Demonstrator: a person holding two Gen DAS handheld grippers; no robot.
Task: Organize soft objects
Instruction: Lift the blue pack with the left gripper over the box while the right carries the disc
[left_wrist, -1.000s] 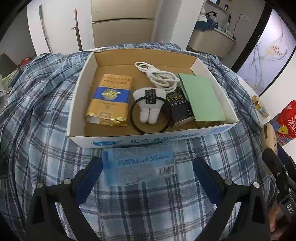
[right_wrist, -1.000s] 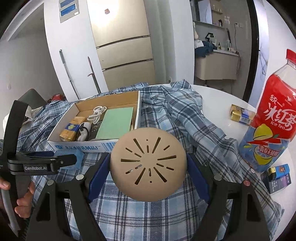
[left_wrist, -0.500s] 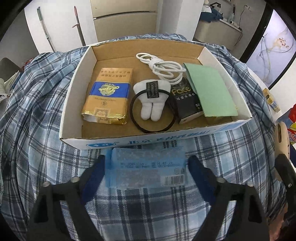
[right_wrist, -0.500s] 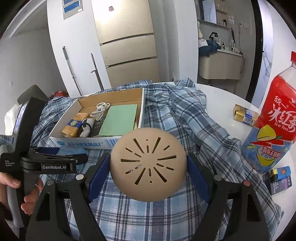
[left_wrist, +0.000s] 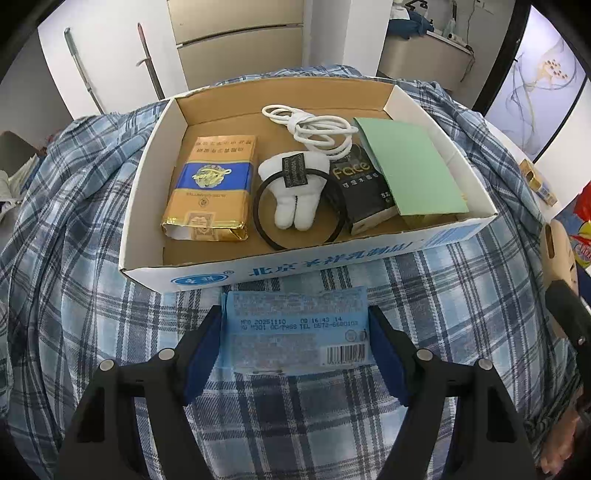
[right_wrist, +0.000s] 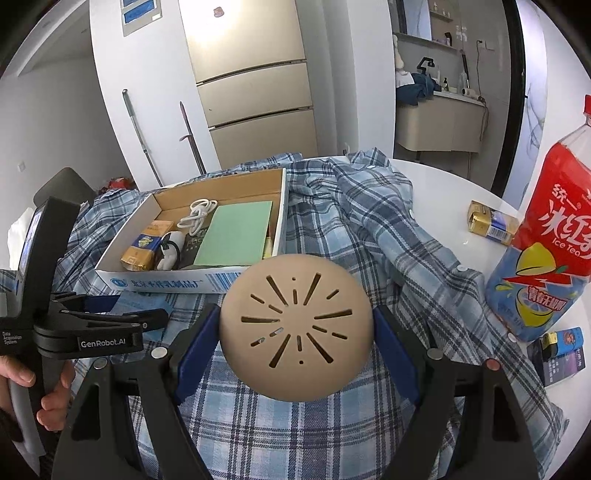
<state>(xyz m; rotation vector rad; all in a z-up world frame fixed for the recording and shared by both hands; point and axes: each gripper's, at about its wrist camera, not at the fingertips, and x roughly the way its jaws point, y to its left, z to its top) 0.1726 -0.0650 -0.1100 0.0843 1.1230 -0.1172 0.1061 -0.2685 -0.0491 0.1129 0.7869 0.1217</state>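
My left gripper (left_wrist: 295, 339) is shut on a blue tissue pack (left_wrist: 295, 330), its pads against both short ends, just in front of the cardboard box (left_wrist: 332, 264) on the plaid shirt (left_wrist: 74, 295). The box holds a gold pack (left_wrist: 212, 188), a white plush tooth with a black hair band (left_wrist: 293, 192), a white cable (left_wrist: 314, 127), a black pack (left_wrist: 364, 188) and a green card (left_wrist: 410, 170). My right gripper (right_wrist: 295, 332) is shut on a tan slotted soft bun (right_wrist: 295, 328), held above the shirt right of the box (right_wrist: 166, 282).
A red iced tea bottle (right_wrist: 543, 258) stands at the right on the white table (right_wrist: 443, 184). A gold-blue pack (right_wrist: 491, 221) and a small dark box with a lighter (right_wrist: 561, 354) lie near it. The shirt covers most of the table.
My left gripper has moved forward over the tissue pack and closed its pads on both ends. The right gripper still holds the bun and has barely moved.
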